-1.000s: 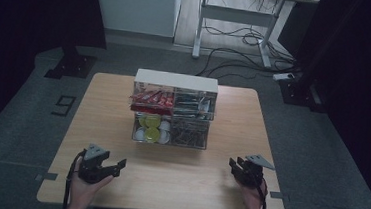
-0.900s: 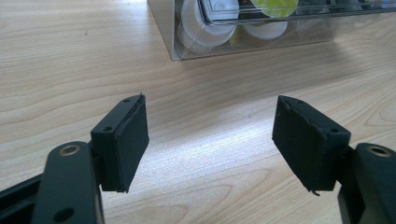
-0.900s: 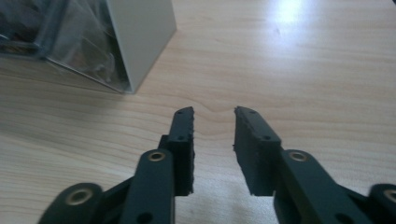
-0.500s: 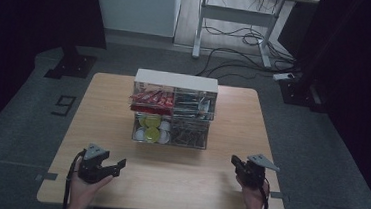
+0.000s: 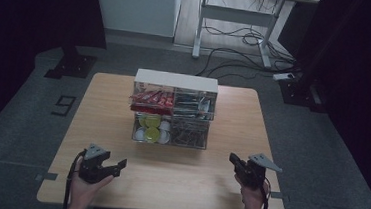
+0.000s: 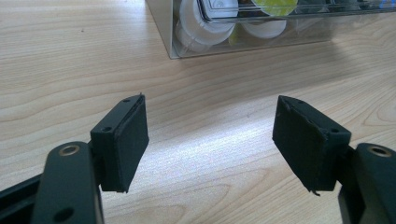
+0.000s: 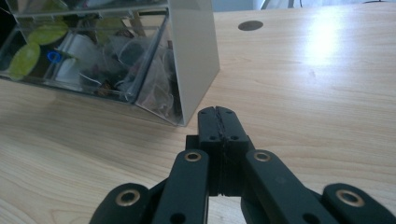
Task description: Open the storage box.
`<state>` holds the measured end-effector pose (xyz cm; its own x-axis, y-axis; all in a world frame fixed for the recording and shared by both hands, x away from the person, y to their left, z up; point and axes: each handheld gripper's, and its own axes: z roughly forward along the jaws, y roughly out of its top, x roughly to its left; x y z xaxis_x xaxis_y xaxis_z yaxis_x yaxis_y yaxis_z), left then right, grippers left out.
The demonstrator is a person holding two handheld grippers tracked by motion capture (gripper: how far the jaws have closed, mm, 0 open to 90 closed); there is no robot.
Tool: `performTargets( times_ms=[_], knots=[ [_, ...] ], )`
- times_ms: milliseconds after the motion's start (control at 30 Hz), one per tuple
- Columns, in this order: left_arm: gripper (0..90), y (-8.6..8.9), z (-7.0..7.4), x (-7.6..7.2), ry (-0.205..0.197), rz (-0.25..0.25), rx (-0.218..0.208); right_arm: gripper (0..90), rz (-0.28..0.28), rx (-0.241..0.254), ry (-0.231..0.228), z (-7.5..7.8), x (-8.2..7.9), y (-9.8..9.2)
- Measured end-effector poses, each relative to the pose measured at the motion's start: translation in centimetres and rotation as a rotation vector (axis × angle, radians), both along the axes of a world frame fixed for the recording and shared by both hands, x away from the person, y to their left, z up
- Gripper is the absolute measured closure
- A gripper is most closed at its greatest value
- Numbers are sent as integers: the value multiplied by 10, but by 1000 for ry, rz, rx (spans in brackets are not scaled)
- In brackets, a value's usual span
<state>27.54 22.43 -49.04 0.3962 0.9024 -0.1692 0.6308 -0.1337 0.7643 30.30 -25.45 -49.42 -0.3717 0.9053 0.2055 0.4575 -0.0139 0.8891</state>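
Clear drawer box (image 5: 173,114) lies beyond both hand-held grippers.

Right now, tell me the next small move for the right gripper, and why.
Probably open the jaws first. The right gripper is shut on nothing, its pads pressed together, short of the clear drawer organizer on the table. Shut, it could not take hold of a drawer front.
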Motion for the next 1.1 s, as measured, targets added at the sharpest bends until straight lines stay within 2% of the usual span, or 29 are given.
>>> performTargets(
  times_ms=[300, 633, 1100],
  knots=[
    [270, -2, -2, 1, 5, -4, 4, 893, 39, 24, -16, 5, -2, 8],
    [270, -3, -3, 1, 9, -6, 8, 892, 76, 10, -29, 8, -2, 25],
    [270, -2, -1, 0, 9, -8, -3, 892, 131, -15, -22, 6, 1, 50]
  ],
)
